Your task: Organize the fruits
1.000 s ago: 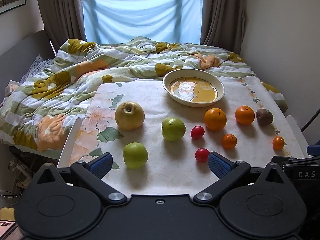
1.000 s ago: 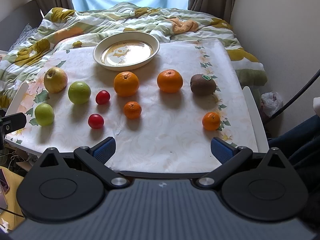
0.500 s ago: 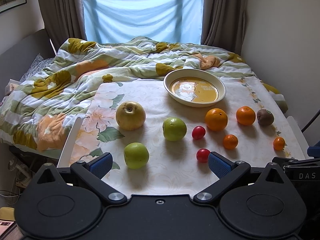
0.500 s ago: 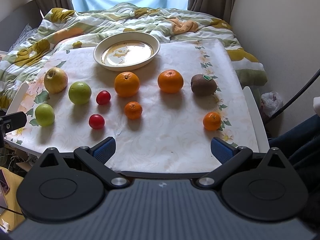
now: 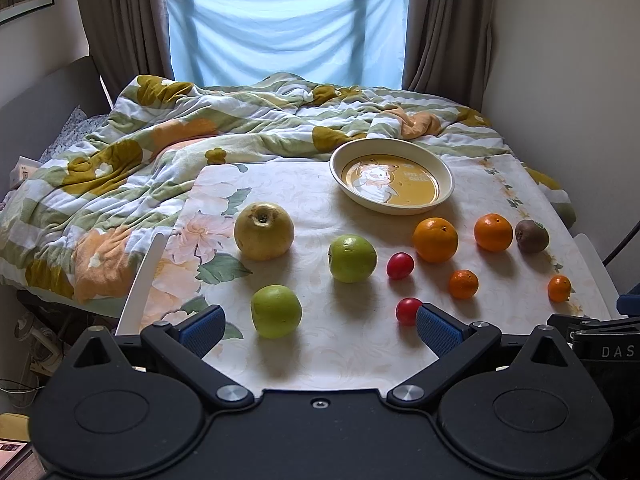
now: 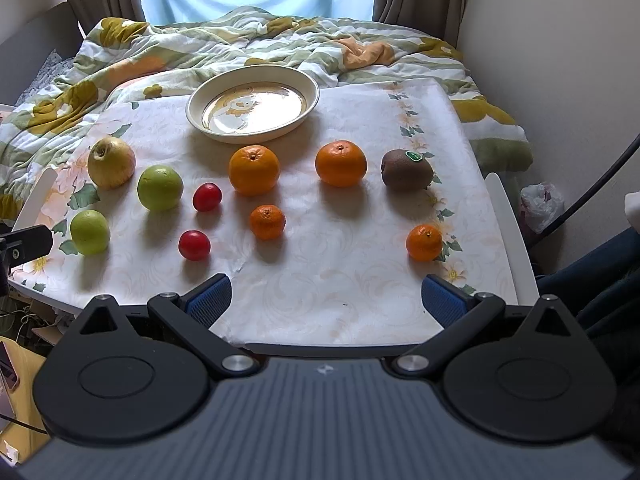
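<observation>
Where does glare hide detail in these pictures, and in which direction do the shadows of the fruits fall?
Right wrist view: strong window glare washes out the picture inside the plate. Left wrist view: the same plate shows its orange cartoon print clearly. In both views, shadows fall toward the camera, as under the kiwi, since the light comes from the window behind.
</observation>
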`<state>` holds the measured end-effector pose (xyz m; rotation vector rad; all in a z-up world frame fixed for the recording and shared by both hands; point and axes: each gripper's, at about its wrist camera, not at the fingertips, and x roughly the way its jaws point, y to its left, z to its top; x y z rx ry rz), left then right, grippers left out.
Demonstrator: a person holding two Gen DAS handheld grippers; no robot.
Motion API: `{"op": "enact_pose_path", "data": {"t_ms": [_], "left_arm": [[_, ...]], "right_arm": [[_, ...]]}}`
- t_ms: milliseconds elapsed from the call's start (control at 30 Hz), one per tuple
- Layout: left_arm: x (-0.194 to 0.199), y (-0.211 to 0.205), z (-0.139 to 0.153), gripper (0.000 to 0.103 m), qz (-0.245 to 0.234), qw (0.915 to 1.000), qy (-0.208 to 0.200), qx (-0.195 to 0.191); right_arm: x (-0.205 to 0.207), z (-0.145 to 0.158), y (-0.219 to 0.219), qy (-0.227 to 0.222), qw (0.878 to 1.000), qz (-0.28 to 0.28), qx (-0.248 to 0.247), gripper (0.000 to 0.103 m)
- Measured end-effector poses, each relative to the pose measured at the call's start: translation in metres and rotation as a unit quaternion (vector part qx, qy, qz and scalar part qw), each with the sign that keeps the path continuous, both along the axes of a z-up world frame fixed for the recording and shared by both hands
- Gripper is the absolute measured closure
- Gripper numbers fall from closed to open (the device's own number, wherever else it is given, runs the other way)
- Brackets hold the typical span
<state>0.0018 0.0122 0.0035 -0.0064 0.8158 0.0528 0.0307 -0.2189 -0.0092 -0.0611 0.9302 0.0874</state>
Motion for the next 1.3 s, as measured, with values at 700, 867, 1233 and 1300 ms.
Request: {"op": "enact_pose_path", "data": {"t_ms": [700,867,1233,1300], "left_arm": [[0.02,0.038,-0.012,0.0,0.008,0.9998,0.016,0.011],[0.033,0.044,-0.041,0.001,0.006,0.9991,0.027,0.033],[0.048,0.043,-0.089,0.002,0.005,0.9981,-0.006,0.061],[0.05,0.041,-0.096,0.002,0.009,0.9976,-0.012,0.068]], "right_arm": [[0.005,0.001,0.018,-0.008,1.0,0.003,0.022,0.0],[0.017,-0.015,0.021,-0.015,1.0,0.007,0.021,0.0],[0.045,-0.07,0.023,-0.024,0.999,0.028,0.009,0.0],[0.05,-0.079,0.023,-0.024,0.999,0.032,0.01,0.0]]}}
